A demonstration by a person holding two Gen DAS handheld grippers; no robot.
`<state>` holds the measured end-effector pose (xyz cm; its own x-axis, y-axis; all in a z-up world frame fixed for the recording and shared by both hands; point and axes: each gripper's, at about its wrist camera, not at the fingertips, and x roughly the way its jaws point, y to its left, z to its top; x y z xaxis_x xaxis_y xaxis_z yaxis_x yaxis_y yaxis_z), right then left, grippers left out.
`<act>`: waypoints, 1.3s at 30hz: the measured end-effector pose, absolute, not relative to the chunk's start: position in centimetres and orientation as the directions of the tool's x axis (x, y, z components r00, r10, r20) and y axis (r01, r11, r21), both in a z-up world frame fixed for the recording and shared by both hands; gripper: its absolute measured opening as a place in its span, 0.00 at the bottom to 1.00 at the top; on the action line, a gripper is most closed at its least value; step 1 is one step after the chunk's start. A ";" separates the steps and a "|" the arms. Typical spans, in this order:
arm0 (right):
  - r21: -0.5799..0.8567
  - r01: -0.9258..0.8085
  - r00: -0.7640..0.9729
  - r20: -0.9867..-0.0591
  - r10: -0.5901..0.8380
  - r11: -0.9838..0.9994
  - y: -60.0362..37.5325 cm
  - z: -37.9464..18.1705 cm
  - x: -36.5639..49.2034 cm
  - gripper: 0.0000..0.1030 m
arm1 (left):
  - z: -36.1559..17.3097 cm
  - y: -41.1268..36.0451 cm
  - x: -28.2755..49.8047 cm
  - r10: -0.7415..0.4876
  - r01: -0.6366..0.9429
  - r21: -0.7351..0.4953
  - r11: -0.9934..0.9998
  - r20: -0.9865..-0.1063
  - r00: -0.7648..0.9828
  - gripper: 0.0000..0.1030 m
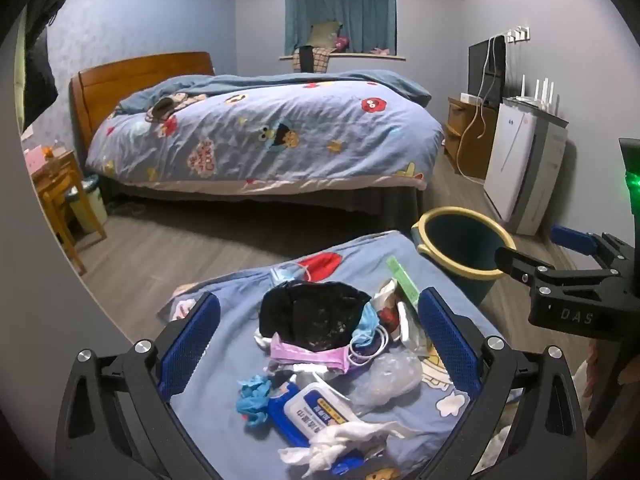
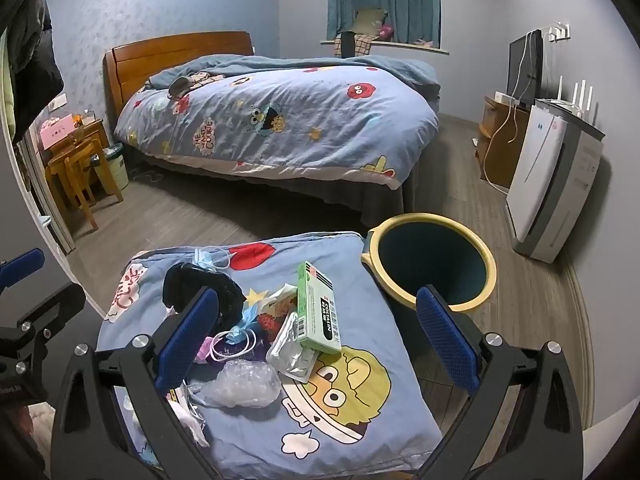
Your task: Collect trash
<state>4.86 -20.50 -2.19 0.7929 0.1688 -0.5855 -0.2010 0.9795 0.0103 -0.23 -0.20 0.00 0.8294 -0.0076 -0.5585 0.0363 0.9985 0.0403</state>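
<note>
A heap of trash lies on a blue cartoon-print cushion (image 2: pixel 360 412): a black plastic bag (image 1: pixel 316 316), a pink face mask (image 1: pixel 308 358), a blue mask (image 1: pixel 366 326), a wet-wipes pack (image 1: pixel 316 408), crumpled white tissue (image 1: pixel 340 440), a clear plastic bag (image 2: pixel 240 386), a silver sachet (image 2: pixel 290 350) and a green box (image 2: pixel 318 306). A dark bin with a yellow rim (image 2: pixel 432 266) stands on the floor to the cushion's right. My left gripper (image 1: pixel 318 336) hovers open over the heap. My right gripper (image 2: pixel 318 332) hovers open above the box and sachet.
A bed with a blue cartoon duvet (image 1: pixel 272 136) fills the room behind. A white air purifier (image 2: pixel 548 184) and a wooden cabinet (image 1: pixel 466 136) line the right wall. A wooden stool (image 2: pixel 80 176) and a small bin (image 2: pixel 116 166) stand at the left. Grey wood floor lies between.
</note>
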 end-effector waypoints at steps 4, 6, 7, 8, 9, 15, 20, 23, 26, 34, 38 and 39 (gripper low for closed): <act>0.011 -0.201 0.792 -0.587 0.168 0.980 -20.5 -2.2 4.9 0.95 | 0.1 0.1 -0.2 -0.014 0.036 0.029 0.999 -0.560 0.828 0.95; 0.013 -0.200 0.792 -0.587 0.170 0.980 -20.5 -2.2 4.9 0.95 | 0.0 0.1 0.0 -0.011 0.034 0.030 0.999 -0.563 0.826 0.95; 0.014 -0.200 0.792 -0.587 0.170 0.980 -20.5 -2.2 4.9 0.95 | 0.1 0.1 0.0 -0.011 0.034 0.030 0.999 -0.563 0.827 0.95; 0.014 -0.200 0.792 -0.587 0.171 0.980 -20.5 -2.2 4.8 0.95 | 0.0 0.1 0.0 -0.013 0.034 0.027 0.999 -0.564 0.826 0.95; 0.014 -0.201 0.792 -0.587 0.171 0.980 -20.4 -2.2 4.8 0.95 | 0.0 0.1 0.0 -0.013 0.035 0.027 0.999 -0.564 0.826 0.95; 0.012 -0.203 0.790 -0.589 0.171 0.979 -20.4 -2.2 4.9 0.95 | 0.1 0.1 0.0 -0.012 0.034 0.028 0.999 -0.564 0.826 0.95; 0.013 -0.203 0.790 -0.589 0.172 0.979 -20.3 -2.2 4.8 0.95 | 0.1 0.1 0.0 -0.012 0.033 0.027 0.999 -0.564 0.826 0.95; 0.012 -0.203 0.790 -0.589 0.171 0.979 -20.3 -2.2 4.8 0.95 | 0.1 0.1 0.0 -0.013 0.033 0.026 0.999 -0.564 0.825 0.95; 0.011 -0.202 0.791 -0.588 0.170 0.979 -20.3 -2.2 4.8 0.95 | 0.1 0.2 0.0 -0.013 0.033 0.025 0.999 -0.564 0.826 0.95; 0.010 -0.203 0.791 -0.588 0.170 0.979 -20.3 -2.3 4.8 0.95 | 0.1 0.2 0.0 -0.014 0.033 0.023 0.999 -0.565 0.825 0.95; 0.010 -0.203 0.790 -0.589 0.170 0.979 -20.3 -2.3 4.8 0.95 | 0.1 0.2 0.0 -0.015 0.033 0.023 0.999 -0.565 0.825 0.95; 0.010 -0.203 0.791 -0.588 0.170 0.979 -20.3 -2.3 4.8 0.95 | 0.1 0.2 0.0 -0.014 0.033 0.023 0.999 -0.565 0.825 0.95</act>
<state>4.80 -20.26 -2.30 0.7905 0.1703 -0.5883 -0.2033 0.9791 0.0102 -0.03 0.18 0.06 0.8253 -0.0142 -0.5646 0.0331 0.9992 0.0232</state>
